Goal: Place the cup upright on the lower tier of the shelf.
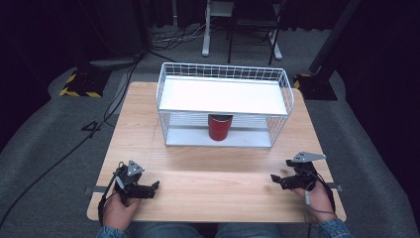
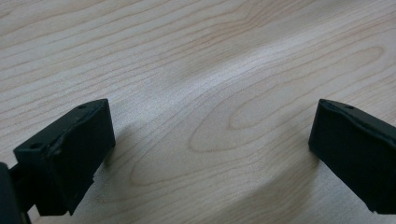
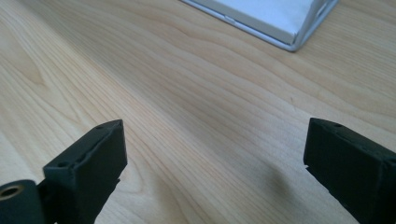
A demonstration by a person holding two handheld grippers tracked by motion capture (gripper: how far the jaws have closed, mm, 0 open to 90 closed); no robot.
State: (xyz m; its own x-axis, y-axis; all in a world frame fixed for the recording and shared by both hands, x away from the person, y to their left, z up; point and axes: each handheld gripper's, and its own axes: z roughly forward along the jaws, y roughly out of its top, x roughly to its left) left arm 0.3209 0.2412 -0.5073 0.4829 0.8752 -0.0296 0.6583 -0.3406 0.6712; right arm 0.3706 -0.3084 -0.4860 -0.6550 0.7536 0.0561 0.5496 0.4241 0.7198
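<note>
Grey carpeted floor (image 1: 44,124), black cables (image 1: 64,148) trailing across it, dark curtained walls (image 1: 49,29), white desk legs (image 1: 206,34) and black chair (image 1: 252,25) behind, yellow-black striped stand bases (image 1: 79,84).

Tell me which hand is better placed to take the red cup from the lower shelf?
Probably right, slightly: the red cup stands near the rack's middle, and the right tongs, open and empty, seem a little nearer than the left tongs.

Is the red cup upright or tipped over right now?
Upright. The red cup stands on the lower shelf of the white wire rack, its dark rim level just beneath the upper shelf, its sides vertical.
</note>
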